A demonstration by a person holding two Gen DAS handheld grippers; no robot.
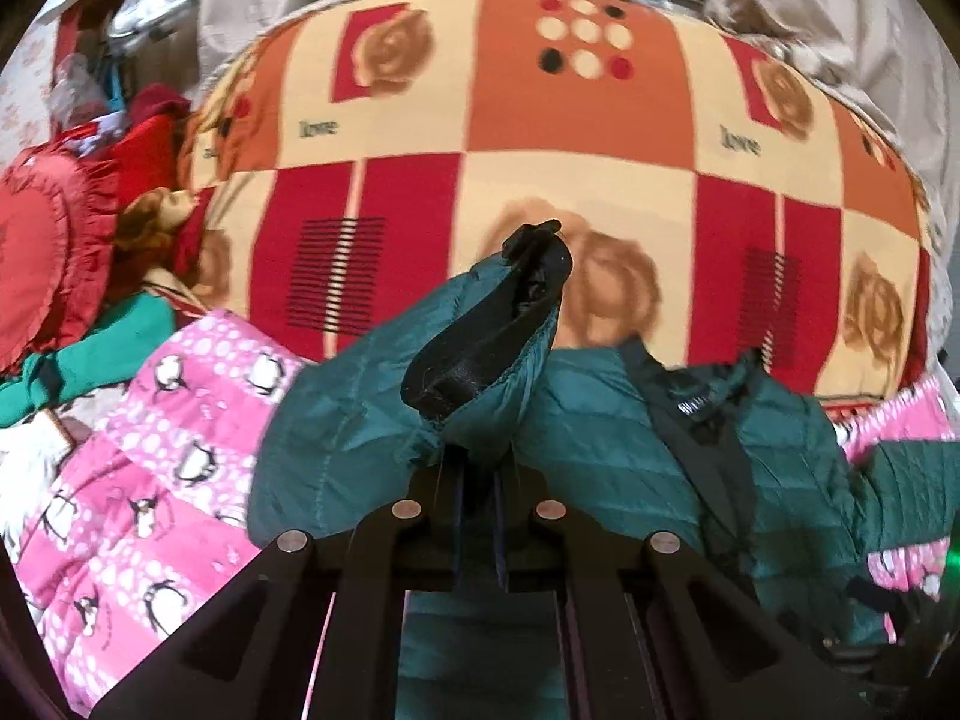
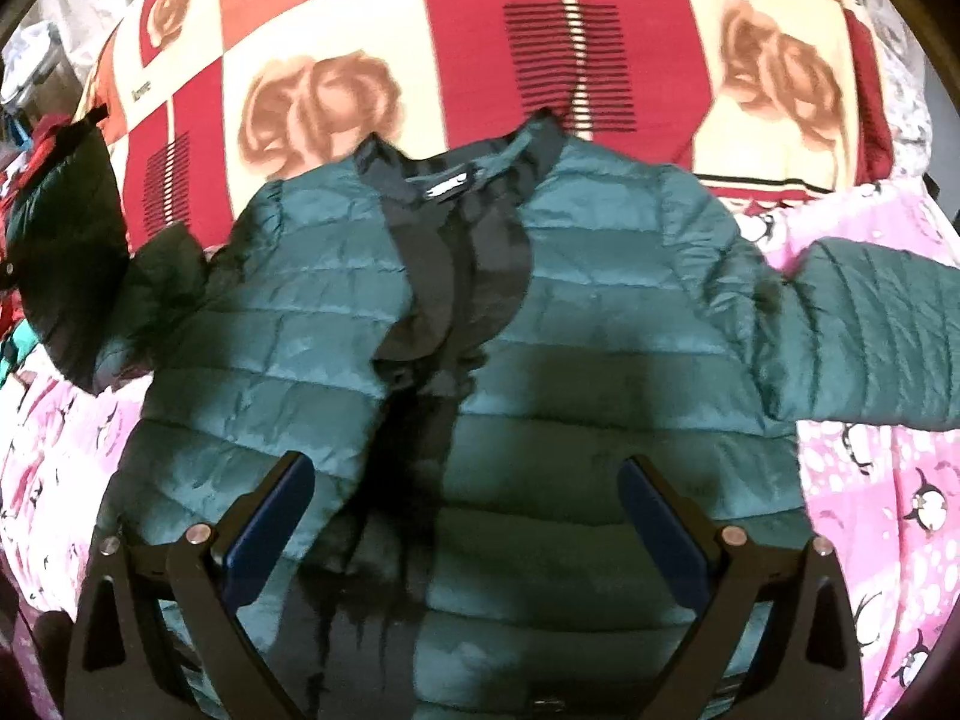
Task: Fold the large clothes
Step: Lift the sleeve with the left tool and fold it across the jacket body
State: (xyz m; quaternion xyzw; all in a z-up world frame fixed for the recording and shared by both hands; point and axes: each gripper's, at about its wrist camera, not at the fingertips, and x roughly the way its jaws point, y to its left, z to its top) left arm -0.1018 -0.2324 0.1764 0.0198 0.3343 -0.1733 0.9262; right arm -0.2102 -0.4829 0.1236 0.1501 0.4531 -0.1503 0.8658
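Closest in the left wrist view, the left gripper has its fingers pinched together on the sleeve cuff of a dark green puffer jacket. The cuff stands up above the tongs, black lining showing. The jacket lies on a pink penguin quilt, with a patchwork blanket beyond and a red heart cushion off to the left.

In the right wrist view, the right gripper hovers spread wide over the jacket's front, holding nothing. The jacket lies face up, front open, collar toward the blanket, one sleeve stretched out to the right over the quilt, the lifted one at far left.

This looks like the first sleeve fold. Next, I'd judge, the raised cuff needs carrying across the chest and laying flat, with the free tongs steadying the body.
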